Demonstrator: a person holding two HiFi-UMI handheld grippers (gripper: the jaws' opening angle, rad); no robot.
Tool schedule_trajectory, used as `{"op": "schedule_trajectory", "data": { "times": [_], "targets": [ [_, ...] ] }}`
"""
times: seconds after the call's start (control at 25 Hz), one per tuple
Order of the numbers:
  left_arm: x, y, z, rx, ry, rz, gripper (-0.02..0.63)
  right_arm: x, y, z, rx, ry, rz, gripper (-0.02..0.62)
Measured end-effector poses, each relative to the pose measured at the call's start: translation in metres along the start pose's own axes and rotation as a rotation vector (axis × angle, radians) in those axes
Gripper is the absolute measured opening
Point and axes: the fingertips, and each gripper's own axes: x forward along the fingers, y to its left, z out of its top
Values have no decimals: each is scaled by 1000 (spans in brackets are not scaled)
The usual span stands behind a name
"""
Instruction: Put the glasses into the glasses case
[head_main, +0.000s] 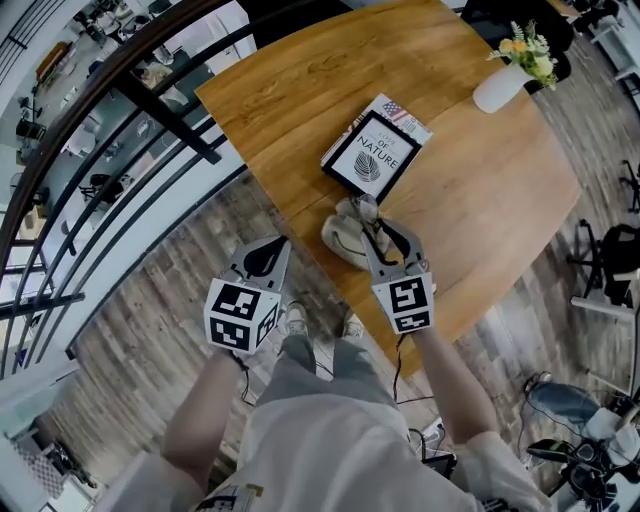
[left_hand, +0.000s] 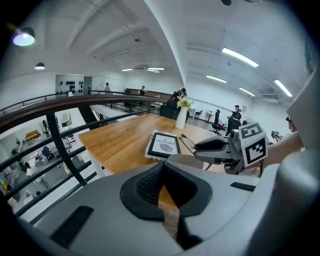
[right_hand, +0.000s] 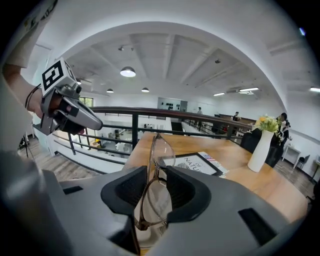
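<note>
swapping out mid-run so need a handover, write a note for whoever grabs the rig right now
Left tool: shut, empty, hanging over the floor just off the table.
Right tool: shut on the folded glasses, held on edge just above the case.
Case: pale, at the table's near edge, looks open.
Done: glasses picked up.
Left: lower them into the case, let go.

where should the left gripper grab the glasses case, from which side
Probably the left end of the glasses case, from the near edge of the table: it lies clear, while the right gripper, shut on the glasses, hangs over the rest.
</note>
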Motion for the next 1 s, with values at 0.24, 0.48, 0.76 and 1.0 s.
{"op": "schedule_trajectory", "data": {
  "times": [0.24,0.48,0.76,1.0],
  "targets": [
    [4,4,-17,-21,35,-2,17,12,14,-30,-59,81,45,146],
    [8,1,-32,-35,60,-11,17,23,29,-53,-146,171,124,147],
    [9,-4,-48,-55,88,-23,17,33,52,-74,-303,287,303,147],
    [8,-11,-60,-64,112,-38,17,36,61,-96,-411,389,365,94]
  ]
}}
